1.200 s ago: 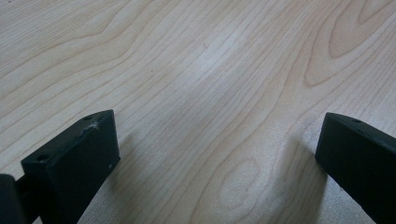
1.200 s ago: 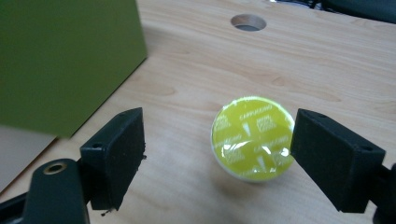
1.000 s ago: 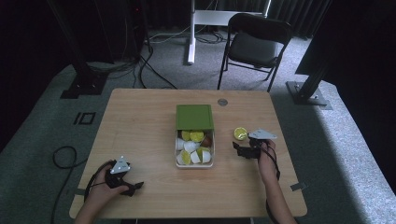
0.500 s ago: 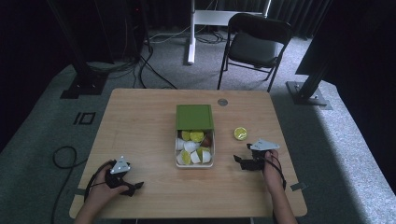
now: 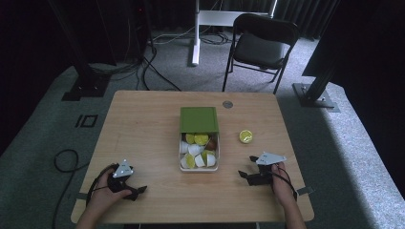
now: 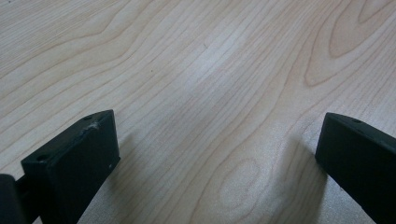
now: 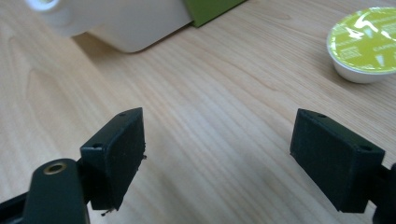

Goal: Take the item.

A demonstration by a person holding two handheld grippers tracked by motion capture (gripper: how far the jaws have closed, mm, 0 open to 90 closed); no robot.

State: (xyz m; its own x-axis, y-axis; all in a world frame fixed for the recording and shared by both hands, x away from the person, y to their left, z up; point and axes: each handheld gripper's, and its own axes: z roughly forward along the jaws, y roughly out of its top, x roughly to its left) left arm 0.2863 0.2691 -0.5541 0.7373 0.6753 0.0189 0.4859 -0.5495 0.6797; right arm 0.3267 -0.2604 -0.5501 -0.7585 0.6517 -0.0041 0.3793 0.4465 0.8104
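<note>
A white box (image 5: 199, 164) full of coffee pods sits in the middle of the wooden counter (image 5: 143, 124), with its green lid (image 5: 198, 119) lying just behind it. One yellow-topped pod (image 5: 246, 136) sits alone on the counter, right of the box. Nothing lies between this pod and the right tool (image 5: 245, 174). Both the right tool and the left tool (image 5: 138, 192) are spread wide and hold nothing. A second ago the right tool was right beside the pod; now it is nearer the person.

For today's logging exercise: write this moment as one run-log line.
left tongs: open, empty, on table | right tongs: open, empty, apart from lime-lidded capsule | capsule box: lid slid back, capsules inside
</note>
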